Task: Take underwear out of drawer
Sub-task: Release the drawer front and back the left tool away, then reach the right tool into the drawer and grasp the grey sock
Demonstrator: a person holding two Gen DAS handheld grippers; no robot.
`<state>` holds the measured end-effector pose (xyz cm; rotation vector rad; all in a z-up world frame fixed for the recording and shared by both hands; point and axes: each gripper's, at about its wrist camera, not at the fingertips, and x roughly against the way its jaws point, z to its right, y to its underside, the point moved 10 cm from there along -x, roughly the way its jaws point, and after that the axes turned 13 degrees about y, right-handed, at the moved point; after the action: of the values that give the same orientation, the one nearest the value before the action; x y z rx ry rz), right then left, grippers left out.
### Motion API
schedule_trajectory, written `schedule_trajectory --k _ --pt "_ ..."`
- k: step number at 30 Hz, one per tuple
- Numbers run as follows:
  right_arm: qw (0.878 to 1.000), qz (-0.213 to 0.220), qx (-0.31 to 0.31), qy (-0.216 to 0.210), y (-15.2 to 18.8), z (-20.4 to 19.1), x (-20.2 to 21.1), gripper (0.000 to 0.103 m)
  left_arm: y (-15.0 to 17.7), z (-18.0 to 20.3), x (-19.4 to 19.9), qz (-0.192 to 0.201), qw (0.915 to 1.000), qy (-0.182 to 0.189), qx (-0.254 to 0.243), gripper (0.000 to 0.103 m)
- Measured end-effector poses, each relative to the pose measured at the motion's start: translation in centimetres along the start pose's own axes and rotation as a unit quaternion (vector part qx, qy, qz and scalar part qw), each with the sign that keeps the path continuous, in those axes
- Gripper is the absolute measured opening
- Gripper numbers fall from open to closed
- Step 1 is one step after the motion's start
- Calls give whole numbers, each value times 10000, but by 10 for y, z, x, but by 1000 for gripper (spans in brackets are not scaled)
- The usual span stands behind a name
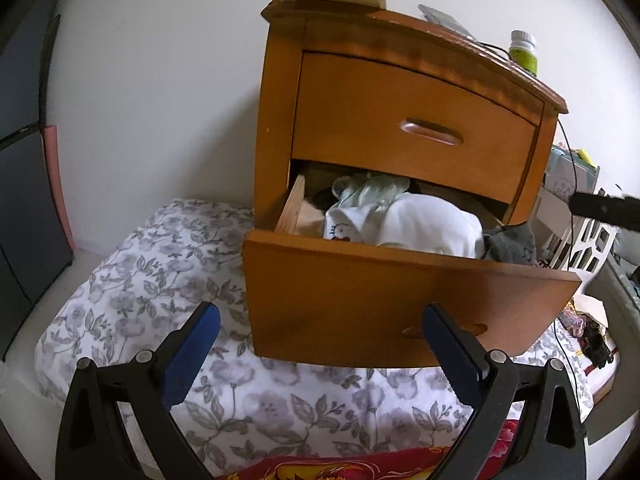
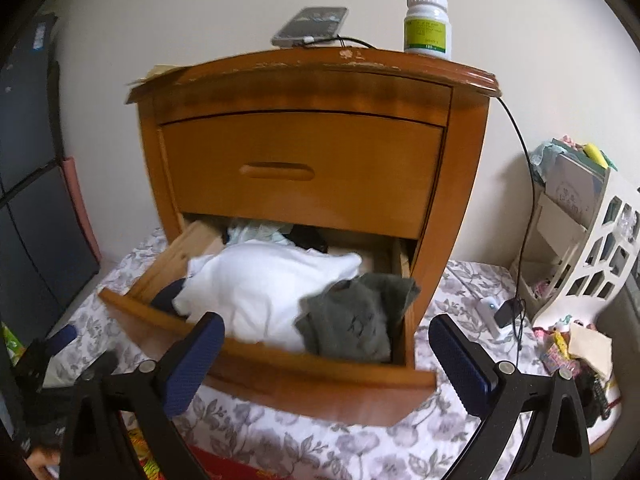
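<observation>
We had the lower drawer [image 2: 280, 376] of the nightstand [image 2: 312, 80] pulled out, yet every garment lay inside it, so the taking-out itself was not yet done. The white garment [image 2: 264, 284] filled the drawer's middle and the grey underwear [image 2: 352, 320] sat in its front right corner. Our left gripper [image 1: 320, 356] stood wide and empty before the drawer front; our right gripper [image 2: 326, 360] stood equally wide, empty, above the front edge. Only the left view showed the printed face on the white cloth; only the right showed the grey piece whole and the pill bottle [image 2: 428, 26] clearly
</observation>
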<state>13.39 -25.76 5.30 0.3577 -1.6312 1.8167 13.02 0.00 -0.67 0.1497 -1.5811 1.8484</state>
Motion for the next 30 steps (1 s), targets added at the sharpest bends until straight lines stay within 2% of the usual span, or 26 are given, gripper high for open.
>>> schedule_trajectory --k 4,12,18,24,30 --pt "9998 -148 129 12 -5 -2 -23 103 7 -4 -5 -119 9999 -101 -18 101" --pt "9946 -1034 108 41 10 -7 -78 103 20 -7 -19 -407 9989 -201 -138 101" --pt "9885 -1503 18 150 21 -6 -107 102 30 -9 -30 -639 9977 -184 -161 101" --pt "9841 -1758 30 261 29 -5 -125 101 36 -13 -38 -804 9965 -212 -101 101" --pt "9792 -1999 52 353 38 -7 -140 96 38 -16 -38 -845 9961 -232 -11 101"
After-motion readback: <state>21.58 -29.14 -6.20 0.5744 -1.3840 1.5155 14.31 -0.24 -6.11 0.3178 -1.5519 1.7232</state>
